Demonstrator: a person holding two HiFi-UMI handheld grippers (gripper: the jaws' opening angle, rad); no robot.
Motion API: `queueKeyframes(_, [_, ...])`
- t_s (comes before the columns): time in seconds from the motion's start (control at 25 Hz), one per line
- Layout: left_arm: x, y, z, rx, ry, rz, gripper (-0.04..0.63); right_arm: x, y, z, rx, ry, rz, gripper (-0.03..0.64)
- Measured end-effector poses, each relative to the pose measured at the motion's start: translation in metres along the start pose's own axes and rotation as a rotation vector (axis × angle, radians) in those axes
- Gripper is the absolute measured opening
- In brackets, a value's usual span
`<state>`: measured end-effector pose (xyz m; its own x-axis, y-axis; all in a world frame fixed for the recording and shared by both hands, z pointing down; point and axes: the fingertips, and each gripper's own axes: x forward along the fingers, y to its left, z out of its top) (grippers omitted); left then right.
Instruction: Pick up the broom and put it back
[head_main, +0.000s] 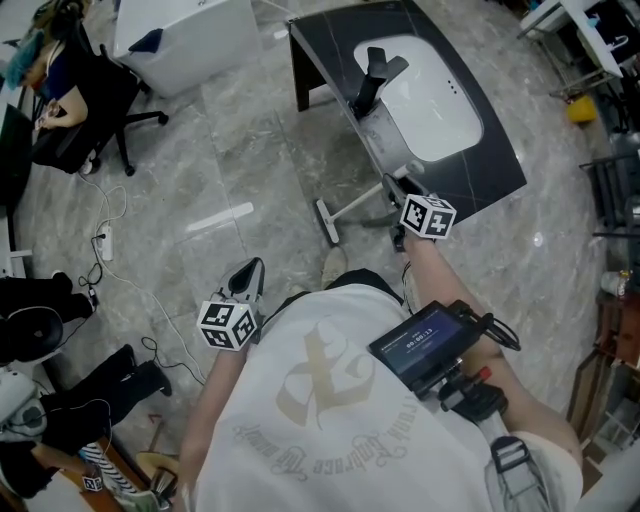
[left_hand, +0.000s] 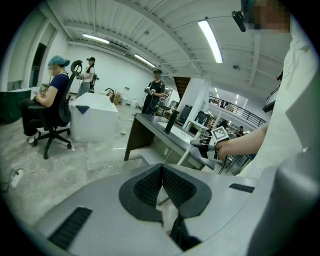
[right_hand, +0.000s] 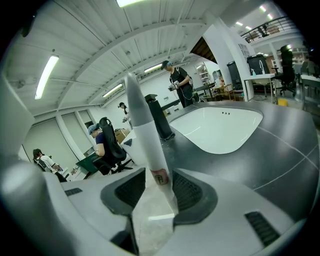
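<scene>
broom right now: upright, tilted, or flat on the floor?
Tilted. The broom has its head on the floor; its handle slants up between the right gripper fingers, beside the table.

Bright, even indoor light fills all three views, coming from long ceiling tubes (left_hand: 210, 40) at the upper right of the left gripper view and the upper left of the right gripper view. In the head view the polished floor (head_main: 220, 140) carries a pale glare streak left of centre. The white sink basin (head_main: 430, 100) near the top is almost washed out, and shadows are soft and short. Both gripper views bow strongly toward the edges (ceiling beams curve) and have black corners. Their lower halves are out of focus. In the right gripper view the broom handle (right_hand: 145, 135) at centre is soft, while the distance stays fairly sharp.
</scene>
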<state>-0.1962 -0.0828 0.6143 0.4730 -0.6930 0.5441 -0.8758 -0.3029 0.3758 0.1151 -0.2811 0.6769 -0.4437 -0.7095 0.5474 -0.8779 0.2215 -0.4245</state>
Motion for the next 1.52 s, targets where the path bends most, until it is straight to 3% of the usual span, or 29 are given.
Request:
queueKeyframes(0.2, [0.001,-0.001,-0.005,0.004,0.002,-0.009,0.012,-0.002,-0.002,-0.003,0.001,0.003,0.001,0.202])
queueKeyframes(0.76, [0.012,-0.005,-0.018,0.013,0.006,-0.055,0.012,-0.029,-0.003,-0.003,0.009,-0.052,-0.002,0.204])
queueKeyframes(0.88, [-0.012,-0.010,-0.022,0.031,-0.011,-0.066,0.012,-0.056,0.031,-0.007,-0.039,-0.089,0.031,0.173])
queueKeyframes(1.12, [-0.022,-0.026,-0.026,0.059,-0.036,-0.116,0.012,-0.103,0.089,-0.014,-0.134,-0.138,0.134,0.038])
queueKeyframes(1.32, [-0.022,-0.034,-0.032,0.073,-0.040,-0.144,0.012,-0.133,0.136,-0.030,-0.164,-0.160,0.281,0.017])
queueKeyframes(1.52, [-0.026,-0.045,-0.038,0.091,-0.037,-0.180,0.012,-0.159,0.162,-0.054,-0.217,-0.144,0.327,0.017])
